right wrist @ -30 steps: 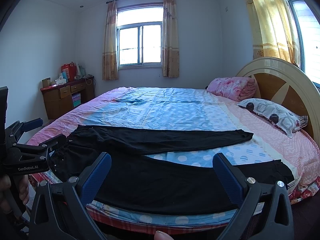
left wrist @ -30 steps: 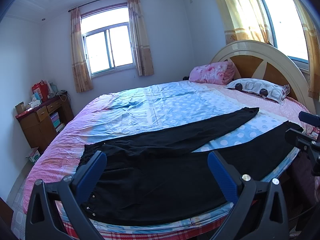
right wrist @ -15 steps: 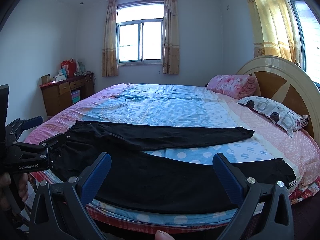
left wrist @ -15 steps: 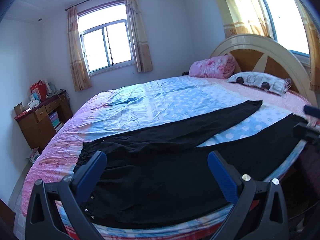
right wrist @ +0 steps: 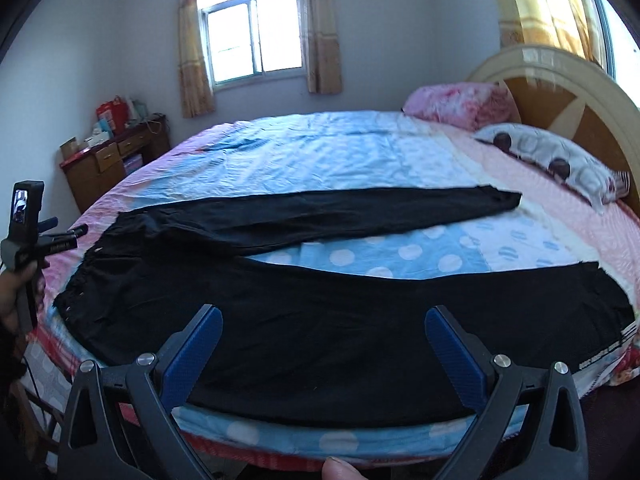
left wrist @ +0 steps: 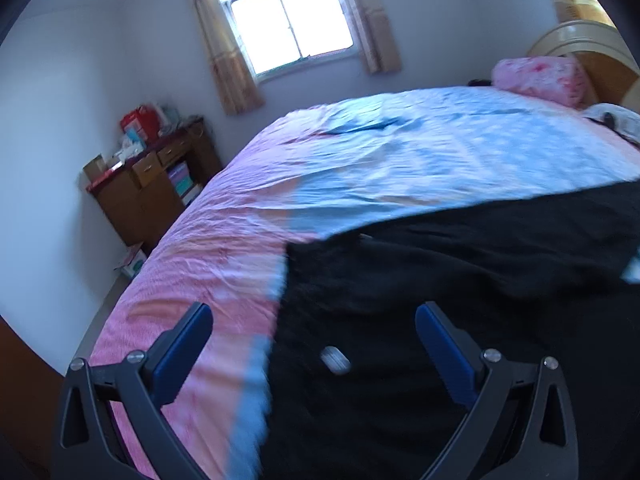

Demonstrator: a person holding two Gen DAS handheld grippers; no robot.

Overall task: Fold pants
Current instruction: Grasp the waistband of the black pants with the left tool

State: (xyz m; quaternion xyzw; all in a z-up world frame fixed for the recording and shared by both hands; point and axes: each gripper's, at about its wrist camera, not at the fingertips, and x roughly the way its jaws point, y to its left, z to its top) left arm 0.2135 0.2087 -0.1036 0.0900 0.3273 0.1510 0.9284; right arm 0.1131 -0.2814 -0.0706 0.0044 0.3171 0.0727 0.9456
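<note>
Black pants [right wrist: 304,312] lie flat on the bed [right wrist: 320,152] with legs spread apart, waistband at the left, cuffs at the right. My right gripper [right wrist: 323,338] is open and empty, hovering over the near leg by the bed's front edge. My left gripper [left wrist: 314,332] is open and empty, low over the waistband end of the pants [left wrist: 440,280], with a small metal button [left wrist: 335,360] between its fingers. The left gripper also shows in the right wrist view [right wrist: 64,236], beside the waistband at the bed's left edge.
A pink folded quilt [right wrist: 456,104] and a patterned pillow [right wrist: 552,160] lie by the curved headboard [right wrist: 568,96] at the right. A wooden desk [right wrist: 108,160] with boxes stands against the left wall under the window [right wrist: 252,40].
My left gripper has swung left and dropped close to the waistband; its view is blurred by motion. My right gripper has moved slightly closer to the near leg.
</note>
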